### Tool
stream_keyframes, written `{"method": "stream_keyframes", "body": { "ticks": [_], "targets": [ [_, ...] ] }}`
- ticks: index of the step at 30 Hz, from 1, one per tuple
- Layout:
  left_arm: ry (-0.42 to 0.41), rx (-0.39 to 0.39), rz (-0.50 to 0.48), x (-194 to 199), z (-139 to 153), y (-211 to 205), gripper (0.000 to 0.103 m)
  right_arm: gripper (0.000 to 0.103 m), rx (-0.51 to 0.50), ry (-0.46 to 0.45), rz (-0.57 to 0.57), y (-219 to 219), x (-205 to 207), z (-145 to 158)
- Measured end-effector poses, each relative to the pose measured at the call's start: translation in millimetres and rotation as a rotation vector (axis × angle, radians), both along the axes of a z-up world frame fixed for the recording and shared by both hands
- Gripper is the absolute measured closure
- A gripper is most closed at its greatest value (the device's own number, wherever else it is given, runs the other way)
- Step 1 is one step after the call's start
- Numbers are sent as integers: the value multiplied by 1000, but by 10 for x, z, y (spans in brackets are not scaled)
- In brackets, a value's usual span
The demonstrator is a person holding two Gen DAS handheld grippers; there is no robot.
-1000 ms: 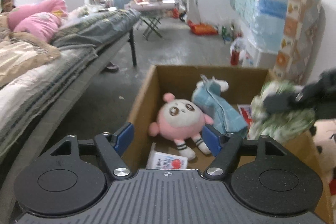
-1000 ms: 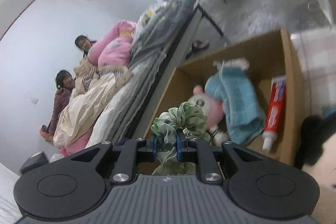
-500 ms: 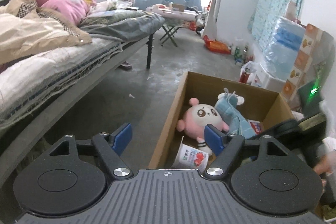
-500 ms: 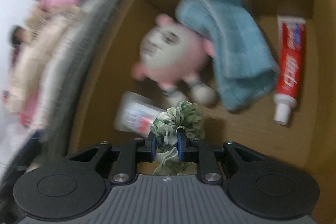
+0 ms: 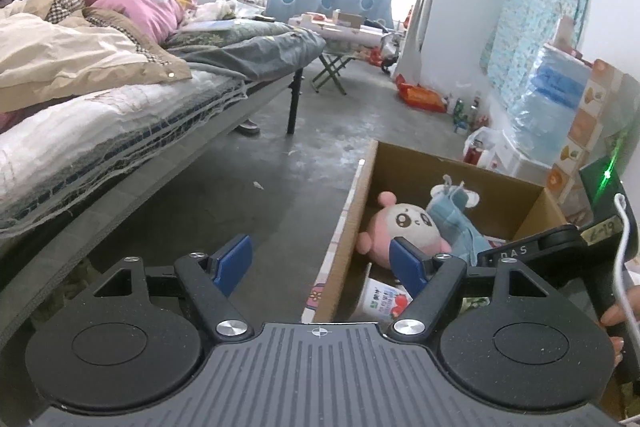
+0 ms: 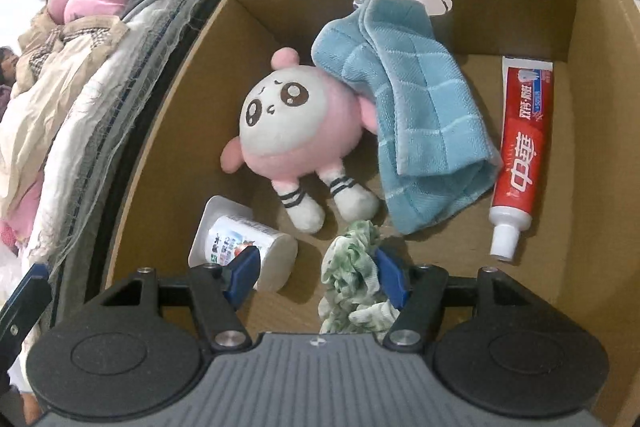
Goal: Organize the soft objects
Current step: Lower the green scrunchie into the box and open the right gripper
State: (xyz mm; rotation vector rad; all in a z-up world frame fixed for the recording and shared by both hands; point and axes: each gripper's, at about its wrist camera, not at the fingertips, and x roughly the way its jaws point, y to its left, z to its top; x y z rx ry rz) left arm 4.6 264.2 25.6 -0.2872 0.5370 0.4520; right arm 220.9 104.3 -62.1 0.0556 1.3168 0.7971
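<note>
Right wrist view: our right gripper (image 6: 318, 273) jaws are opening over the brown cardboard box (image 6: 592, 27), the green-and-white ruffled cloth (image 6: 354, 267) loose between them beside the pink plush's feet. We should lift clear only once it drops. Left gripper (image 5: 322, 257) jaws gape wide, empty.

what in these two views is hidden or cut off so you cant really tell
- Green-and-white ruffled cloth: right wrist view, lower end hidden behind the right claw, whose jaws are opening; whether it rests on the box floor is unclear.
- Red toothpaste tube: left wrist view, almost wholly hidden by the right tool's body.
- White yogurt cup: right wrist view, label partly covered by a blue pad.
- Brown cardboard box: right wrist view, near wall cut off.
</note>
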Motion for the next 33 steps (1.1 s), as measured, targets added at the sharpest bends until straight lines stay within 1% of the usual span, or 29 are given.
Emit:
{"method": "stream_keyframes", "body": {
  "ticks": [1, 2, 5, 6, 7, 8, 10, 12, 14, 15, 17, 20, 21, 22, 26, 29, 31, 33],
  "targets": [
    [0, 1, 4, -10, 1, 12, 27, 42, -9, -19, -13, 11, -7, 12],
    [0, 3, 6, -20, 3, 14, 27, 42, -25, -62, -31, 5, -21, 54],
    [3, 9, 11, -55, -3, 41, 27, 42, -96, -279, -56, -22, -130, 274],
    [3, 12, 9, -63, -5, 46, 27, 42, -101, -315, -45, -30, -168, 325],
    [4, 15, 9, -68, -8, 51, 27, 43, -101, -329, -22, -43, -200, 368],
    [4, 19, 10, -77, -11, 57, 26, 44, -103, -319, 7, -43, -228, 391],
    [6, 30, 10, -76, -11, 65, 24, 47, -128, -256, 52, -31, -258, 360],
    [4, 44, 16, -91, -2, 65, 20, 47, -173, -155, 85, 29, -265, 203],
    [-1, 51, 23, -117, 4, 71, 18, 47, -225, -78, 88, 45, -227, 13],
    [-5, 53, 29, -133, 8, 78, 16, 47, -238, -60, 82, 101, -212, -57],
    [-8, 52, 34, -156, 8, 104, 15, 46, -220, -22, 65, 147, -160, -175],
    [-6, 49, 38, -189, 7, 135, 14, 47, -105, 59, 49, 176, -111, -207],
    [-4, 53, 39, -199, 7, 144, 14, 49, -97, 60, 46, 185, -118, -185],
    [-3, 57, 42, -209, 8, 155, 14, 48, -104, 31, 52, 200, -139, -126],
    [-3, 55, 47, -231, 9, 216, 11, 46, -139, -108, 103, 236, -309, 199],
    [-12, 46, 56, -266, 12, 268, 8, 43, -131, -210, 164, 260, -472, 482],
    [-21, 43, 68, -300, 15, 306, 7, 43, -93, -234, 195, 292, -518, 640],
    [-26, 38, 80, -332, 17, 341, 7, 43, -51, -214, 214, 399, -553, 680]
  ]
}}
